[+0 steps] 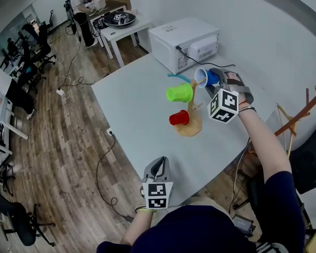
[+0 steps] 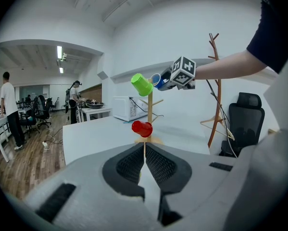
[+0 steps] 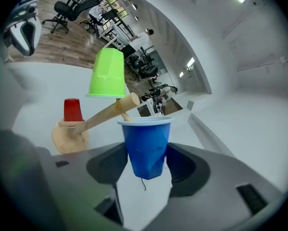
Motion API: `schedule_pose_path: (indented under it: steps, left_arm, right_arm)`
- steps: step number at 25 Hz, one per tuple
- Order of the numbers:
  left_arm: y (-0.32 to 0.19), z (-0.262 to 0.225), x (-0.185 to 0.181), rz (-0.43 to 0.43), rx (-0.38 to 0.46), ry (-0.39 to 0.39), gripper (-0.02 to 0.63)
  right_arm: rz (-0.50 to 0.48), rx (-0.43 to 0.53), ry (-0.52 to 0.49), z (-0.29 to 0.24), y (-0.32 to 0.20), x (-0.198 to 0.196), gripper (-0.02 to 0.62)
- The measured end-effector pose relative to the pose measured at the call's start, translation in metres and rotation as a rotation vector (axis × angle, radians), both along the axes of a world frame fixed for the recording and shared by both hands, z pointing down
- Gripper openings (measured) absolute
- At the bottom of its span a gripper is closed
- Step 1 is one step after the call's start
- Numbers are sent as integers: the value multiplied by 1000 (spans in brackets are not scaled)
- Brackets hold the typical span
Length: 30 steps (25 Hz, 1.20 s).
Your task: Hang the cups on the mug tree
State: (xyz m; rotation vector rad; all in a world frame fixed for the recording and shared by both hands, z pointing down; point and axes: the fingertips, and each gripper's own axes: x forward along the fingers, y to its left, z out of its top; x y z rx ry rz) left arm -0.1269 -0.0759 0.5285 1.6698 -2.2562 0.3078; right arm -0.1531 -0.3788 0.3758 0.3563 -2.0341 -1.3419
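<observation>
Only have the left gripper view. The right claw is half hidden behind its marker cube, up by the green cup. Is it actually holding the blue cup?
Observer: Yes. In the right gripper view the right claw is shut on the blue cup, with a pad on each side of its lower body.
Operator: Is it on a peg?
Observer: Not clearly. The cup's mouth faces the mug tree and a thin peg reaches its rim. I can't tell whether the peg is inside.
Operator: Where does my left claw sit on the table?
Observer: In the head view the left claw is at the near edge of the table, well apart from the tree.
</observation>
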Motion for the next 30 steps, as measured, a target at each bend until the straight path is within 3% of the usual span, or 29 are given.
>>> schedule_pose_path:
  steps: [28, 30]
  left_arm:
    - [2, 0, 3, -5, 3, 3, 25]
    - [3, -1, 3, -6, 3, 4, 25]
  right_arm:
    - [-206, 551, 227, -9, 31, -7, 258]
    - [-229, 556, 215, -10, 41, -9, 258]
